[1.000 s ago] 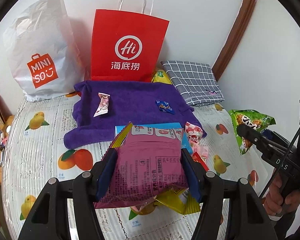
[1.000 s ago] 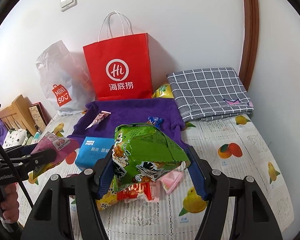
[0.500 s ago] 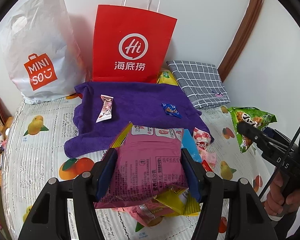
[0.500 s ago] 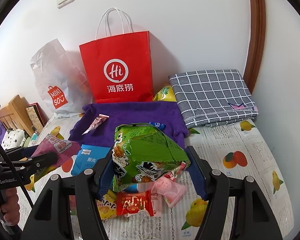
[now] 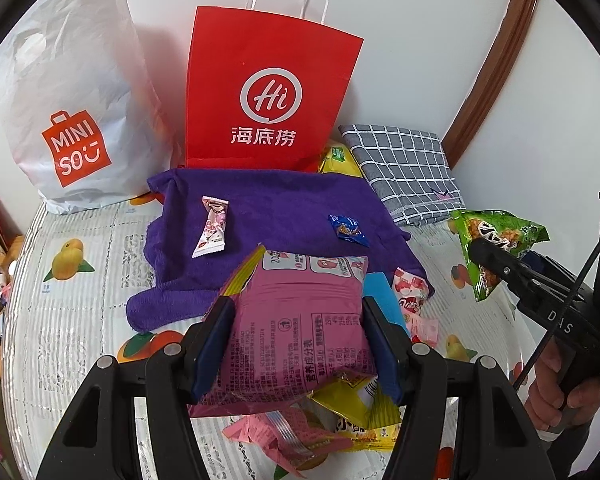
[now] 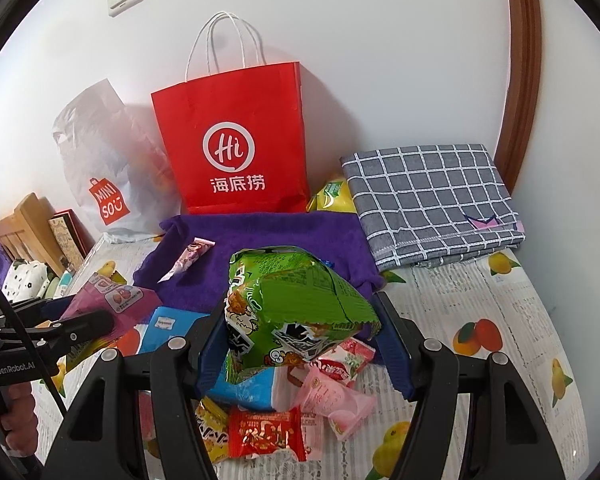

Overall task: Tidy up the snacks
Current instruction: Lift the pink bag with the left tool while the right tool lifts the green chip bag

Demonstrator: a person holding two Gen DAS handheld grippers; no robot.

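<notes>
While each claw (image 5: 298,344) (image 6: 304,344) grips a packet (image 5: 300,332) (image 6: 296,312), purple towel's (image 5: 268,216) middle lies bare.

Ahead of me the purple towel (image 5: 272,216) is mostly open, with only a pink candy bar (image 5: 212,226) and a blue sweet (image 5: 348,230) on it. Behind it the red paper bag (image 5: 268,100), white Miniso bag (image 5: 76,100) and folded checked cloth (image 6: 432,196) block the wall side. Loose packets (image 6: 300,412) crowd the worktop (image 6: 500,320) below my grippers.

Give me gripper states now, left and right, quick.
Left gripper: closed on the pink snack bag, lifted above the pile.
Right gripper: closed on the green snack bag, also held up.
</notes>
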